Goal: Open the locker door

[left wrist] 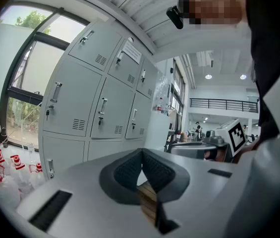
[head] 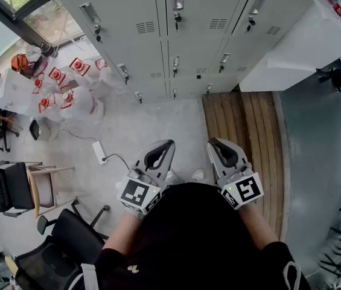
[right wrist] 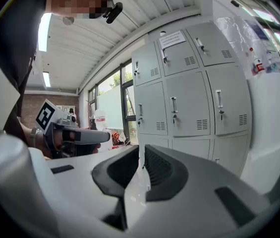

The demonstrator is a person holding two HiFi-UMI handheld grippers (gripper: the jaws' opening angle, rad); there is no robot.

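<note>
Bare floor (head: 152, 122) lies open between the lockers (head: 176, 35), doors all shut, and the left hand-held gripper (head: 168, 144) and right hand-held gripper (head: 212, 142), both closed on nothing, well short of them; a bench (head: 303, 47) flanks the right.

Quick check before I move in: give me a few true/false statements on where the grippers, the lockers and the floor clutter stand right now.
1. The left gripper and right gripper are held close to the person, short of the lockers. True.
2. One locker door stands open. False: all lockers in view are shut.
3. The left gripper grips a door handle. False: its jaws are together on nothing.
4. Red-labelled bottles sit on the floor by the window. True.
</note>
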